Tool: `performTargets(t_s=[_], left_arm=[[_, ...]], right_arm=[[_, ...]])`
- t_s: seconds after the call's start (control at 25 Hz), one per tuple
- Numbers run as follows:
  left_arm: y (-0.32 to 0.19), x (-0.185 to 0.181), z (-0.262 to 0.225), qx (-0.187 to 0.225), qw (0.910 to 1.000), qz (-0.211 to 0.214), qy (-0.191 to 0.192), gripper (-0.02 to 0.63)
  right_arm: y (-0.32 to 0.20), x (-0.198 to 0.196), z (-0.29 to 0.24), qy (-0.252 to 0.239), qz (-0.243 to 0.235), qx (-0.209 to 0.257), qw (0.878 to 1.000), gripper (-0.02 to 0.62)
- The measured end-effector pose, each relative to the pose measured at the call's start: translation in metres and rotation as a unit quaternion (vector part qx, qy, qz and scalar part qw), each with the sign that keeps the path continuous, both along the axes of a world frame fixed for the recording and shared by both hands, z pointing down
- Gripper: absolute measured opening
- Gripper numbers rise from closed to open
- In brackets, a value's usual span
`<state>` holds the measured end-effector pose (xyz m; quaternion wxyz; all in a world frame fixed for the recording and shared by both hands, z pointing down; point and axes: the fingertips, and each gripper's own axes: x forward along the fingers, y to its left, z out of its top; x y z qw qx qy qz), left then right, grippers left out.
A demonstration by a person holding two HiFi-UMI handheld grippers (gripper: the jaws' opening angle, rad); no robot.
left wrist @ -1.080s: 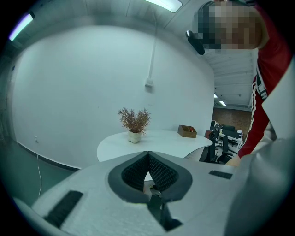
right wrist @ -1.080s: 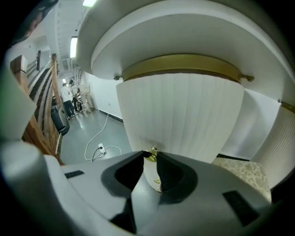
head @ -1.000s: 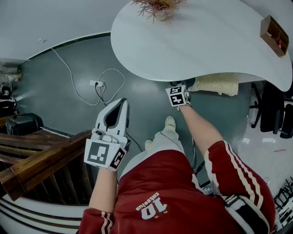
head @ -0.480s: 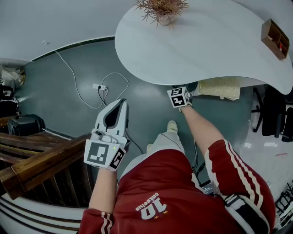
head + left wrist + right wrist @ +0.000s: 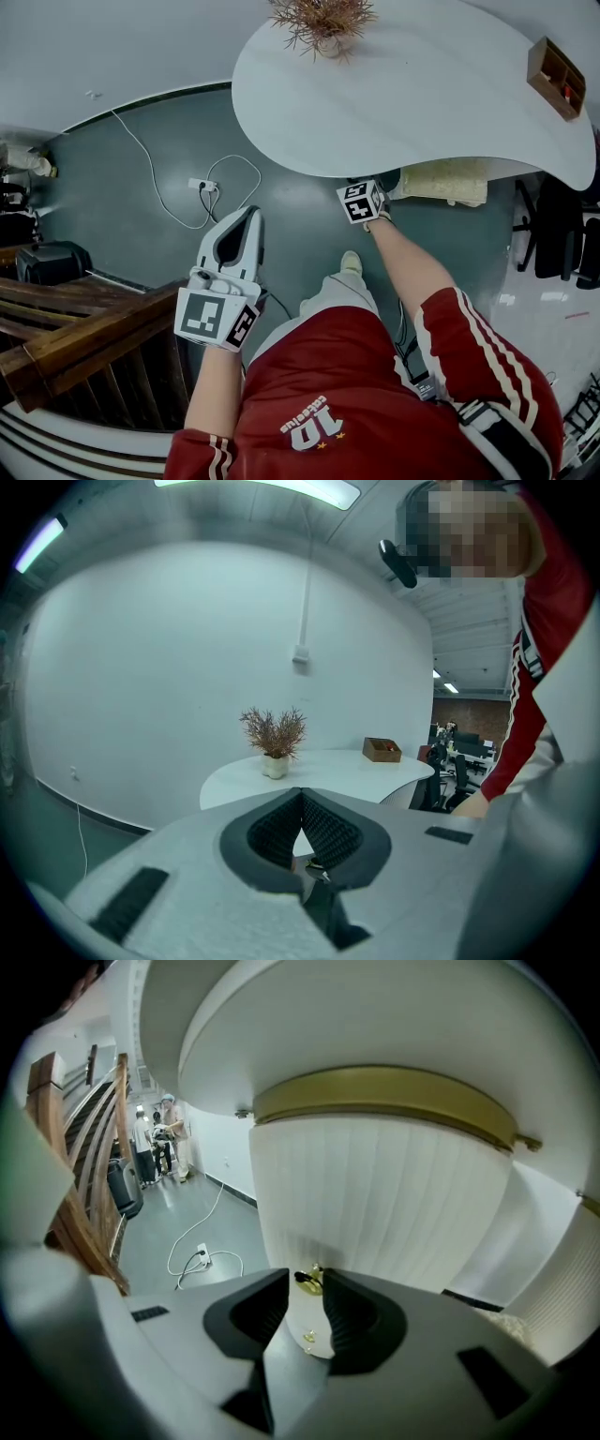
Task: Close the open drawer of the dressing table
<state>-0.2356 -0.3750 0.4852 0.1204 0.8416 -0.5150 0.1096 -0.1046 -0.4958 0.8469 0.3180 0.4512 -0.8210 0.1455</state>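
Drawer front [image 5: 375, 1194], fluted white, gold knob [image 5: 308, 1282] — right tool [image 5: 306, 1276] spreading, knob loose between its jaws. Left tool [image 5: 301, 794] pressed together, empty. Release suggests the drawer is home — task likely complete.

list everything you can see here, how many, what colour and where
tabletop: one, white, upper middle of the head view
fluted front: one, white with gold band, under the tabletop
knob: one, gold, on the fluted front
dried plant in pot: one, brown, far edge of tabletop
wooden box: one, brown, right end of tabletop
cream fuzzy piece: one, cream, under the tabletop's right part
power strip with cable: one, white, on the grey floor
stair railing: one, brown wood, lower left
chairs: count unclear, black, right edge
left gripper: one, white, over the floor, jaws together, empty
right gripper: one, white, under the tabletop edge, jaws opening, knob between them
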Motion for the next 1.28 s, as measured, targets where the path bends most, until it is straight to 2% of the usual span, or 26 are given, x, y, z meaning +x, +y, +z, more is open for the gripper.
performTargets(t_s=[0.24,0.48,0.68,1.0,1.28], left_arm=[[0.005,0.005,-0.001,-0.001,0.9999,0.002,0.016,0.0],[0.02,0.007,-0.011,0.01,0.9998,0.019,0.002,0.0],[0.038,-0.003,-0.019,0.009,0.9994,0.028,0.019,0.0],[0.078,-0.028,-0.037,0.023,0.998,0.039,0.045,0.0],[0.122,-0.054,-0.052,0.037,0.9967,0.06,0.04,0.0]], right_arm=[[0.024,0.014,-0.008,0.017,0.002,-0.021,1.0,0.129],[0.048,0.028,-0.039,0.026,0.003,-0.017,1.0,0.123],[0.074,0.028,-0.077,0.026,0.015,-0.009,1.0,0.121],[0.127,0.019,-0.151,0.015,0.032,0.035,0.999,0.117],[0.196,0.021,-0.202,0.029,0.061,0.054,0.996,0.117]])
